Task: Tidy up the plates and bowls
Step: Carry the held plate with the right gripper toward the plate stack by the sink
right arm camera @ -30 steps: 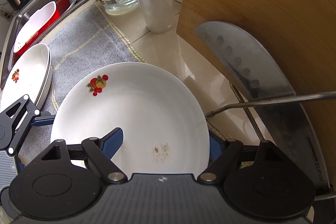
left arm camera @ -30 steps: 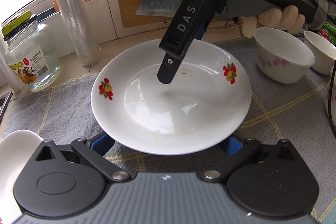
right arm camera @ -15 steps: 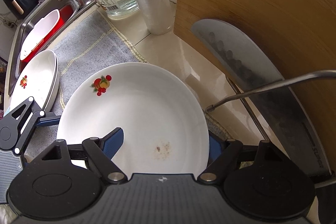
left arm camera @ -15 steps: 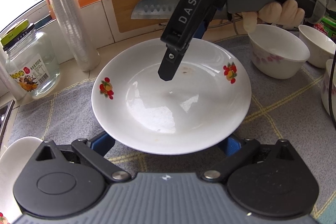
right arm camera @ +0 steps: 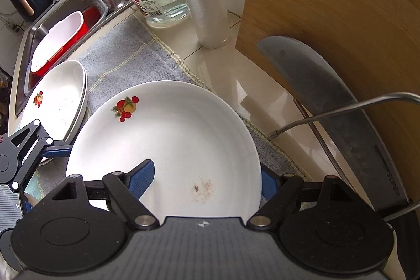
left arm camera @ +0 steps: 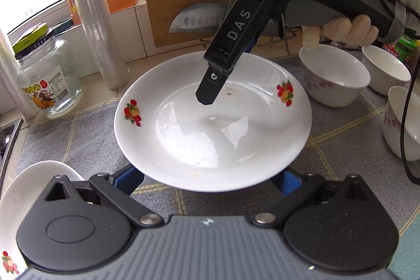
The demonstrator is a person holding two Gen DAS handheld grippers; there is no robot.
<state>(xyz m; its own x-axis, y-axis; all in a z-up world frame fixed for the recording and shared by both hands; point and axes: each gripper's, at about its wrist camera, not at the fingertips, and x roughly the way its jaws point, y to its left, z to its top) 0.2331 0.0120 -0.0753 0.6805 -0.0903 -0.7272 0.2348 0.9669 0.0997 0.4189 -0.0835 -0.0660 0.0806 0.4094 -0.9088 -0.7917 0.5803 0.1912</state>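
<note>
- Round white ceramic plate with fruit prints (left arm camera: pixel 210 138) is held up just beside the stack of matching white plates (right arm camera: pixel 60 96), probably bound for it.
- Right gripper (right arm camera: pixel 204 171) pinches its rim for control; left gripper (left arm camera: pixel 208 176), spread, steadies it underneath.

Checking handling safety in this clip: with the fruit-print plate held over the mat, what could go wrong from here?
1. The right gripper pinches only the plate rim: one finger on top, one beneath. The plate could tilt or slip.
2. The knife and wire rack stand beside the plate's edge and could catch it.
3. Bowls stand nearby, so a swing might knock them.
</note>
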